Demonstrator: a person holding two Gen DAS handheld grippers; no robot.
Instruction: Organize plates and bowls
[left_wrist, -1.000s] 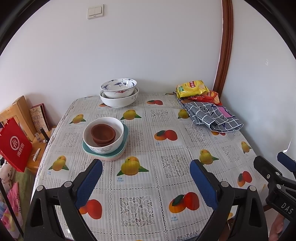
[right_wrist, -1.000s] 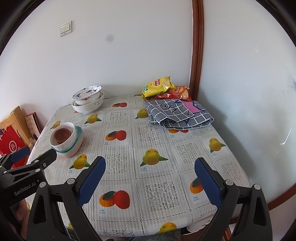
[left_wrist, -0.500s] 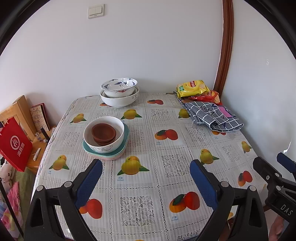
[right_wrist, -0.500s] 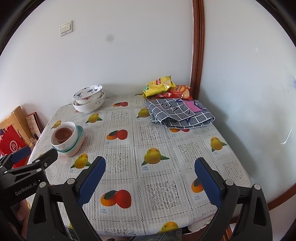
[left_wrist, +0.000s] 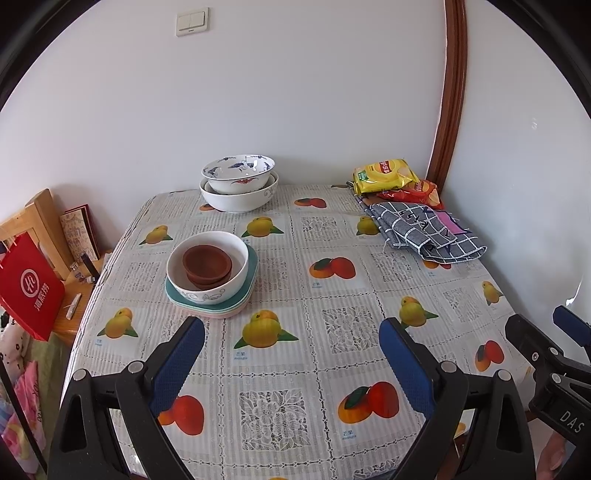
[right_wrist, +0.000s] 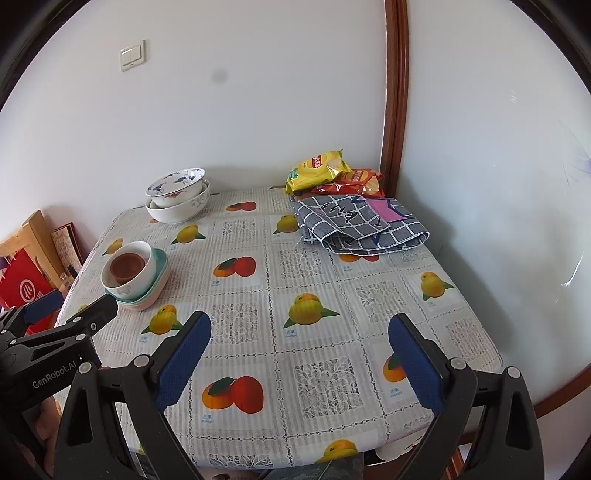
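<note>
White walls meet at a corner trimmed with a brown wooden strip (left_wrist: 448, 92); a light switch (left_wrist: 190, 22) sits high on the back wall. The counter (left_wrist: 332, 295) fills the corner and is covered by a lace-patterned cloth printed with mangoes.

Left gripper (left_wrist: 291, 345): fingers spread wide, blue pads facing each other, nothing between them. It hangs over the near part of the counter, well apart from all crockery.

Right gripper (right_wrist: 300, 338): fingers likewise spread wide and empty, over the near part of the counter. Its tips also show at the right border of the left wrist view.

Crockery, group one: a stack of plates (left_wrist: 248, 291), teal on top and a pale pink edge beneath, lies on the left half of the counter. On it stands a white bowl (left_wrist: 225, 286) with a grey scroll pattern, and inside that sit brown bowls (left_wrist: 207, 263), nested; their number cannot be told.

Crockery, group two: at the back edge near the wall, a blue-and-white patterned bowl (left_wrist: 238, 173) rests inside a larger white bowl (left_wrist: 238, 199).

Other items: a folded grey checked cloth (left_wrist: 424, 232) lies at the right rear, with a yellow snack bag (left_wrist: 384, 175) and a red snack bag (left_wrist: 424, 190) behind it in the corner. To the left of the counter stand a red paper bag (left_wrist: 29, 288) and a wooden chair (left_wrist: 37, 218).
</note>
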